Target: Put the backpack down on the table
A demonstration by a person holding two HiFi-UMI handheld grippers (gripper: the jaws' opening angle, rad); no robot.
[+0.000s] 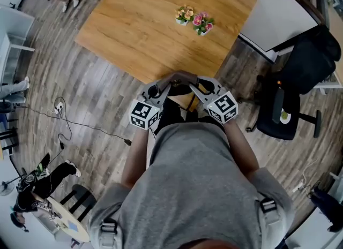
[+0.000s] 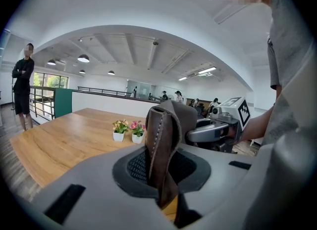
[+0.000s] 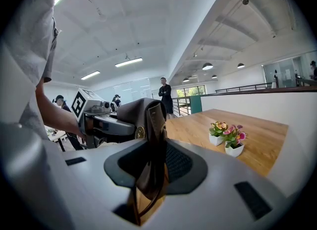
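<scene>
The backpack (image 1: 172,111) hangs against the person's front, just short of the table (image 1: 134,34) at its near corner, not yet set down; the left gripper (image 1: 162,85) and right gripper (image 1: 199,86) each clamp its brown leather top (one either side, likely to keep it level); two flower pots (image 1: 194,19) stand well beyond.

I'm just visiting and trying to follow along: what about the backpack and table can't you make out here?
- Backpack body: head view, mostly hidden beneath the left tool, right tool and the person's chest.
- Both tool views: only its brown strap shows; each tool's grey body blocks everything below.
- Whether it touches the table: covered by the tools, head view.
- Flower pots: too small for detail, head view.
</scene>
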